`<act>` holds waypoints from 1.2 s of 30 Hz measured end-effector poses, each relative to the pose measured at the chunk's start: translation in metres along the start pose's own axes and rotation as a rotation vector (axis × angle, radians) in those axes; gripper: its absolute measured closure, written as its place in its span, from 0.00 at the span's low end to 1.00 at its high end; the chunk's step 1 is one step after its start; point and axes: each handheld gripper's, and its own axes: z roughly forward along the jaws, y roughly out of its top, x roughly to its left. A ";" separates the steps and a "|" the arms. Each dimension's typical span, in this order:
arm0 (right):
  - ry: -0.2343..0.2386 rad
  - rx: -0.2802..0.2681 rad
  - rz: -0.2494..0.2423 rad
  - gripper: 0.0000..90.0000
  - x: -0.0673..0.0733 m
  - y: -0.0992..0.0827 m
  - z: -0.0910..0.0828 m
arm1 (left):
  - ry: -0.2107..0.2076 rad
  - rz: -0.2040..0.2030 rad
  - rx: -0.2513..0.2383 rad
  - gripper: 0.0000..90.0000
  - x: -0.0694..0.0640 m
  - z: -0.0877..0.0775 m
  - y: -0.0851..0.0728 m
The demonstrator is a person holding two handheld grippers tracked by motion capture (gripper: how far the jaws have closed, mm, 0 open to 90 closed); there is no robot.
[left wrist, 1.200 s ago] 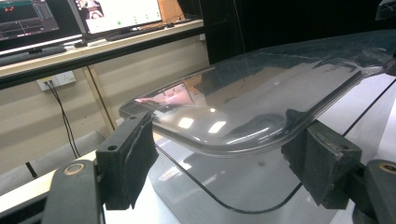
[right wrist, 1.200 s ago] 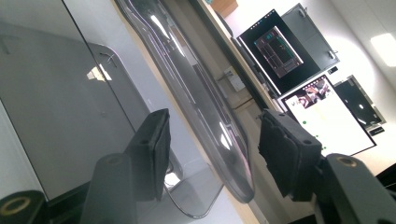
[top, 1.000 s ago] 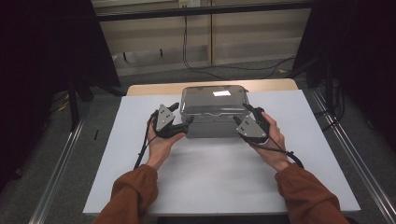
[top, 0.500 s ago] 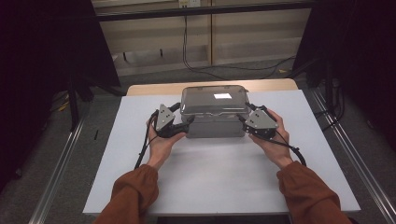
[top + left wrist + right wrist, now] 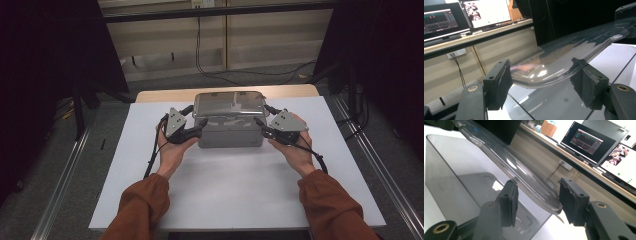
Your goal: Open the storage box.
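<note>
So there's a grey see-through plastic box (image 5: 231, 136) sitting roughly mid-bench toward the far edge, long side facing the person, upright and rectangular with rounded corners. Its clear lid (image 5: 229, 103) is a thin, glossy sheet with a raised rim and rounded corners, catching reflections. It's over the box's top but not seated flat: in the gripper views its edge floats above the box wall, tilted, with each short end poking between a pair of pads.

dim room, soft overhead light, glare streaks on the clear lid (image 5: 564, 60), near jaws slightly blurred.
</note>
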 end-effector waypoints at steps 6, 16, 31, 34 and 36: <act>0.003 -0.015 0.029 0.54 -0.004 0.002 0.004 | -0.001 -0.008 -0.006 0.39 0.003 0.002 0.002; 0.007 -0.030 0.054 0.50 -0.011 0.003 0.008 | -0.003 -0.008 -0.012 0.42 0.008 0.006 0.005; 0.021 -0.048 0.104 0.47 -0.020 0.006 0.017 | -0.010 -0.030 0.001 0.41 0.015 0.012 0.012; 0.024 -0.054 0.111 0.49 -0.020 0.006 0.017 | -0.005 -0.025 -0.003 0.41 0.017 0.012 0.013; 0.029 -0.057 0.114 0.51 -0.020 0.006 0.018 | 0.006 -0.024 -0.006 0.42 0.017 0.013 0.013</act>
